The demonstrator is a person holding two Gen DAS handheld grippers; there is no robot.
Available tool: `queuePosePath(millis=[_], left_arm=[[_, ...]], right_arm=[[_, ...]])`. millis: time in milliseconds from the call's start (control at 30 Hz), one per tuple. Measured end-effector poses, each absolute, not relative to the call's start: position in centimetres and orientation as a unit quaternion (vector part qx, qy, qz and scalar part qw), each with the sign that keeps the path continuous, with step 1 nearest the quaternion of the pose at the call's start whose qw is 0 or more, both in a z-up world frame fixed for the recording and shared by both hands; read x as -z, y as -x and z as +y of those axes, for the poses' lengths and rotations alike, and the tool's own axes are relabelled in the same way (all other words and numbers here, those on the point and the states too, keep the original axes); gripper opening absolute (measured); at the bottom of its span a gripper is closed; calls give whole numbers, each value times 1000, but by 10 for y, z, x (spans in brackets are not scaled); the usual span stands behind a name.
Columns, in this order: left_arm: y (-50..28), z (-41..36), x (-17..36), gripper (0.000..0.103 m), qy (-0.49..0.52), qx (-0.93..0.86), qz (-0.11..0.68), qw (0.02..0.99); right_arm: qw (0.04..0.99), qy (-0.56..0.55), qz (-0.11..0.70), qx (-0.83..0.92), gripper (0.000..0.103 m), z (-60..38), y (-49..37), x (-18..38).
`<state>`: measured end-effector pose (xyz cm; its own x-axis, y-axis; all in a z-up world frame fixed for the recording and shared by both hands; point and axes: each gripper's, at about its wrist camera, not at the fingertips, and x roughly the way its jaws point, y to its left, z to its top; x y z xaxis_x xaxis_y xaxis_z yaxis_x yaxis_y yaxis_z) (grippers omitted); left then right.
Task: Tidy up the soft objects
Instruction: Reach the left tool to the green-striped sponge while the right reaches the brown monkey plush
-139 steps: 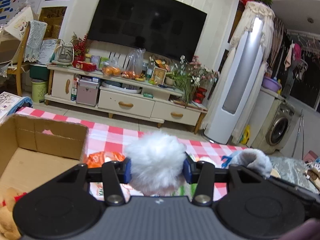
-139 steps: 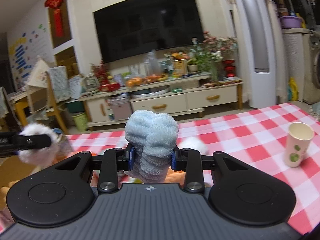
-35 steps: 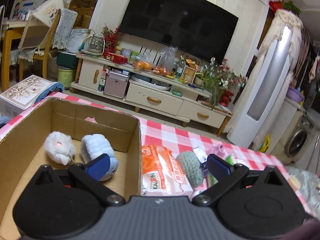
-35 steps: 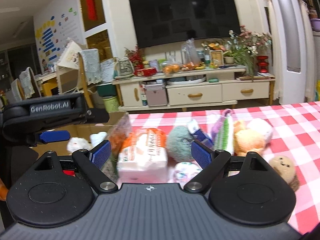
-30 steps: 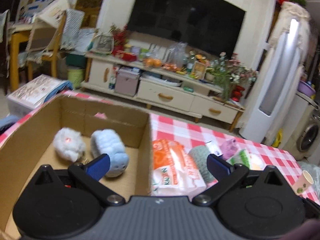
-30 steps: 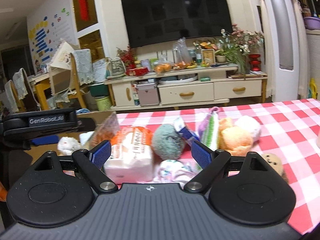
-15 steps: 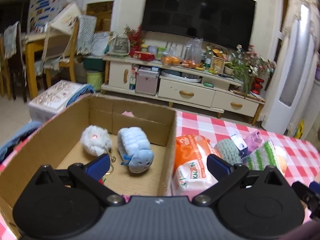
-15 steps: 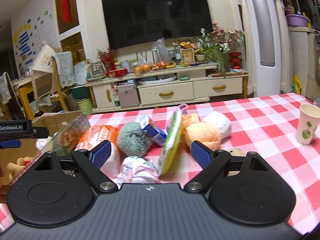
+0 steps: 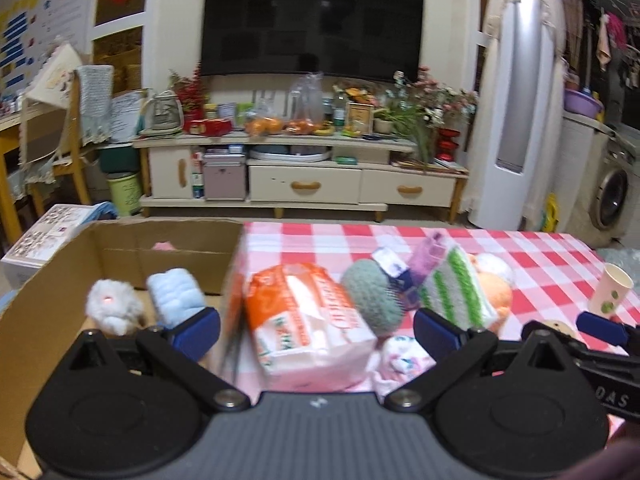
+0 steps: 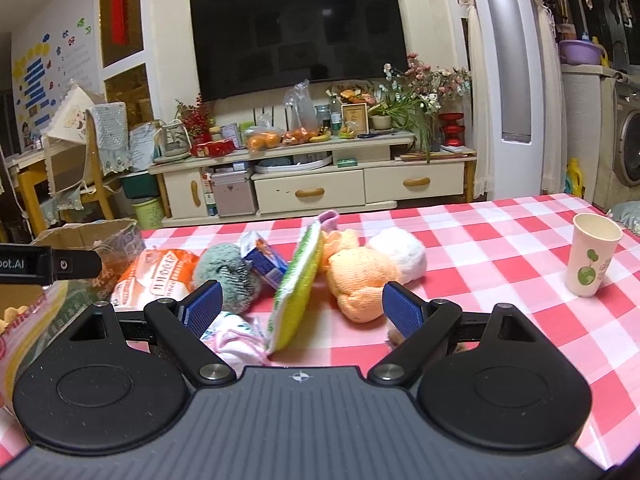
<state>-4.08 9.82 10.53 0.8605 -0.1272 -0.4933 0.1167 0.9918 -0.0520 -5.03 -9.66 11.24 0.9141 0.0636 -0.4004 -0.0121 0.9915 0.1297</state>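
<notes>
Right wrist view shows the fluffy orange plush toy (image 10: 358, 276) lying on the red-checked tablecloth (image 10: 500, 248) between the wide, empty right gripper (image 10: 302, 308), apparently next for the cardboard box (image 9: 60, 264); the left gripper (image 9: 316, 330) gapes empty too.

In the right wrist view, the black body of the left tool (image 10: 44, 266) at the left edge bears white lettering cut off by the frame, reading "oot.AI". In the left wrist view, the right tool (image 9: 612, 398) shows pale letters "OAS". The print on the orange-and-white packet (image 9: 308, 320) is too blurred to read.
</notes>
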Motion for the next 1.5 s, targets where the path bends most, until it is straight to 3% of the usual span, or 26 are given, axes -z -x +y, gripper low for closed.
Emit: queuePosePath(millis=[300, 1133, 1200, 1367, 1500], left_arm=[[40, 64, -96, 102, -19, 99, 265, 959], [2, -19, -59, 101, -90, 133, 306, 939], [-4, -23, -56, 95, -88, 129, 311, 938], [-17, -32, -50, 95, -90, 118, 315, 937], [-27, -38, -44, 85, -96, 109, 317, 937]], right_arm=[[975, -62, 211, 21, 103, -125, 52, -103], [946, -65, 317, 15, 103, -169, 4, -54], [945, -64, 320, 15, 103, -171, 6, -54], [942, -64, 328, 10, 103, -174, 8, -53], [942, -59, 330, 3, 103, -174, 9, -53]])
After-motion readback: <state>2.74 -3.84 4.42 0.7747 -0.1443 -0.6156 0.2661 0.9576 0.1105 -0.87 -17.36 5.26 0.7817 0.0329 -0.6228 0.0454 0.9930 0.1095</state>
